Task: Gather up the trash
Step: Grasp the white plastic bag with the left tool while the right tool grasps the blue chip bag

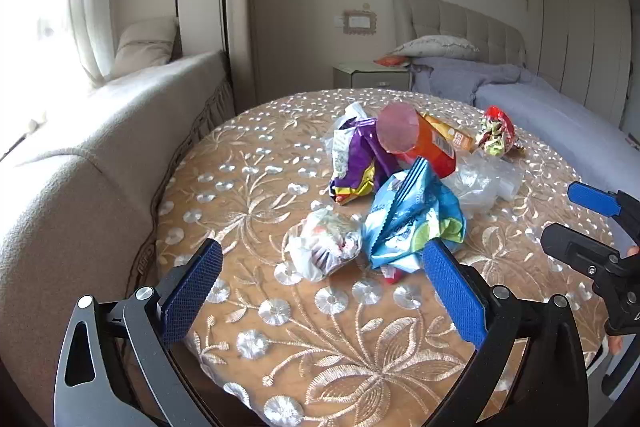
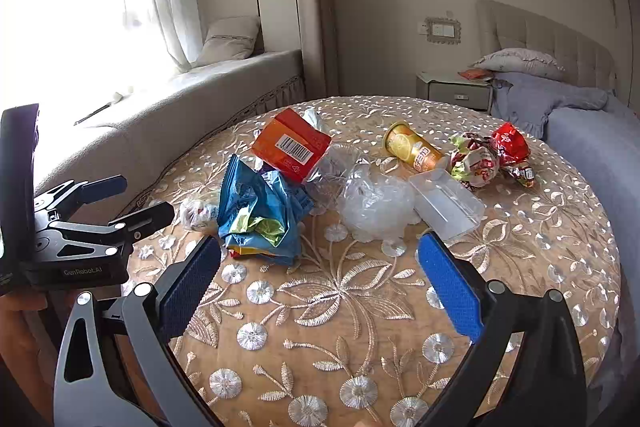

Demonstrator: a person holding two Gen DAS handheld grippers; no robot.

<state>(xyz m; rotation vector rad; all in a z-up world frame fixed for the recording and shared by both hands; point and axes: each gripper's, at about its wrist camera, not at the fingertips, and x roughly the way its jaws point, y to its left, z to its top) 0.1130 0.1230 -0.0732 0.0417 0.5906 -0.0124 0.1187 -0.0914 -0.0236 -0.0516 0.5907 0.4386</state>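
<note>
Trash lies in a pile on a round table with an embroidered gold cloth (image 1: 328, 347). In the left wrist view I see a blue snack bag (image 1: 412, 223), a white crumpled wrapper (image 1: 324, 247), a purple bag (image 1: 360, 159), an orange carton (image 1: 420, 143) and a red-green wrapper (image 1: 498, 135). My left gripper (image 1: 320, 259) is open and empty just before the white wrapper. The right wrist view shows the blue bag (image 2: 260, 215), orange carton (image 2: 292, 145), clear crumpled plastic (image 2: 376, 203), a clear tray (image 2: 446, 205), a gold can (image 2: 414, 147) and red wrappers (image 2: 492, 157). My right gripper (image 2: 320, 255) is open and empty.
A beige window seat (image 1: 100, 155) runs along the left of the table. A bed with blue-grey bedding (image 1: 540, 107) and a nightstand (image 1: 372, 75) stand behind and to the right. The other gripper shows at the right edge of the left wrist view (image 1: 592, 227).
</note>
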